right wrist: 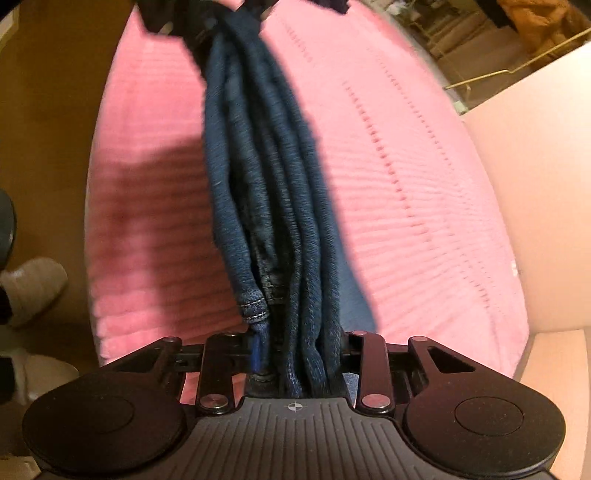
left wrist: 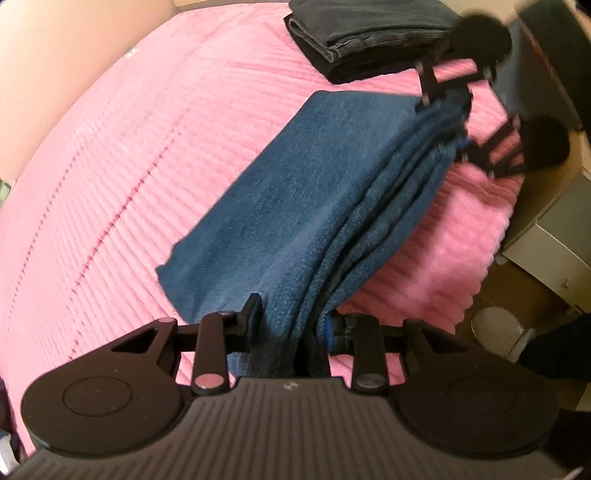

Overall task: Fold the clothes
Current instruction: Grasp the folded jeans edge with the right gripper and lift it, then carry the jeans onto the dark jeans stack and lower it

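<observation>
Above the ribbed pink bedspread (left wrist: 129, 166), folded blue denim jeans (left wrist: 295, 192) are clamped at opposite ends by the left gripper (left wrist: 291, 325) and right gripper (right wrist: 299, 354); darker folded trousers (left wrist: 362, 33) lie beyond.

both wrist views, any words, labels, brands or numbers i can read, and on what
No readable words or numbers in either view.
Right gripper body: a small round crosshair mark, a sign only, no letters.
Left gripper body: a small pale mark, too blurred to read.
Folded blue denim jeans, pink ribbed bed cover, folded dark garment: no label shows.
</observation>
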Available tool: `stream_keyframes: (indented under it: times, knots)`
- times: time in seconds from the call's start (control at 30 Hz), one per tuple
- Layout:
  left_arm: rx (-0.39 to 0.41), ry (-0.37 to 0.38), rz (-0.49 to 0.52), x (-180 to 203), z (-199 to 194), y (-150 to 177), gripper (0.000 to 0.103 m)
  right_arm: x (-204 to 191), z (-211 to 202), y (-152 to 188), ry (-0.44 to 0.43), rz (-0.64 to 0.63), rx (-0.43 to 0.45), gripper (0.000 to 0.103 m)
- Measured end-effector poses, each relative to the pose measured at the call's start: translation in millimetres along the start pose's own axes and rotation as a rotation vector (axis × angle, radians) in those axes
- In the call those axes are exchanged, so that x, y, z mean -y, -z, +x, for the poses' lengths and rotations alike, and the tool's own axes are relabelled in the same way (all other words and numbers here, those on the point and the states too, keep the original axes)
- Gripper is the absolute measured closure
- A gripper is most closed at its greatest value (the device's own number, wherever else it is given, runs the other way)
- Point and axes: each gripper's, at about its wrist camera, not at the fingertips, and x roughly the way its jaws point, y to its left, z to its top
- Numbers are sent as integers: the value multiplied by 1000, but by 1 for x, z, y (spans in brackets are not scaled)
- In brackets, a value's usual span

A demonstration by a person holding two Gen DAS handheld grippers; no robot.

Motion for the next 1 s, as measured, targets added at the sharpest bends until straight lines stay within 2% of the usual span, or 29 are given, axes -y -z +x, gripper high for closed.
stream_keyframes:
  times: [0.07,0.23,0.43,0.57,0.77,1.0]
  knots:
    - [3,4,37,0,-17,0,75,8,-27,-6,-14,13,-6,71]
    - [32,72,35,-10,-62,-7,75,16,-91,-16,-47,67,-51,72]
    - [104,101,171,-3,-111,-24,75,21,-152,-14,10,207,-112,72]
    - [158,123,274,3,-128,-47,75,35,-178,1,73,292,-151,72]
    - [275,114,426,5,-133,-123,75,85,-204,49,216,401,-204,72]
    - [400,62,558,13,-110,-260,75,184,-188,139,344,438,-247,72]
